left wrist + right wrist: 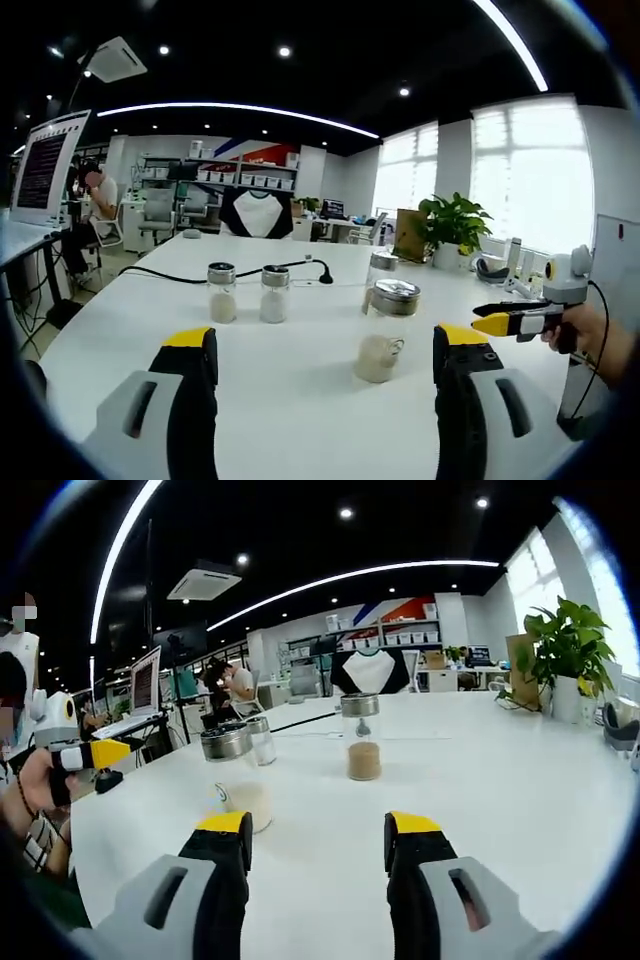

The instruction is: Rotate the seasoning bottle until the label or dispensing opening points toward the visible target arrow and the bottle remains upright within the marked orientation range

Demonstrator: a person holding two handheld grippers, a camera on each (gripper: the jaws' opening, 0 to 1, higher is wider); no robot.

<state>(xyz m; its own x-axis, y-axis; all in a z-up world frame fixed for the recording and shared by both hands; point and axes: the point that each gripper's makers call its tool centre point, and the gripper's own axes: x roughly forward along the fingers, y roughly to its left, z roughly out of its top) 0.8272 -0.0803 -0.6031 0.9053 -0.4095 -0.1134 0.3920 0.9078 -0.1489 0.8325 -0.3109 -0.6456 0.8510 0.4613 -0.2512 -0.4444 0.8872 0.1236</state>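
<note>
On the white counter (300, 400), the nearest seasoning bottle (385, 330) stands upright at one o'clock between the left tongs (325, 355), which gape wide and hold nothing. Two small shakers (247, 292) stand at eleven o'clock. The right tongs (318, 830) are likewise spread wide, empty; that bottle (236, 778) is at eleven o'clock.

White table (300, 400) carries 4 glass seasoning bottles (383, 331), a black cable (190, 274), a potted plant (455, 228).
</note>
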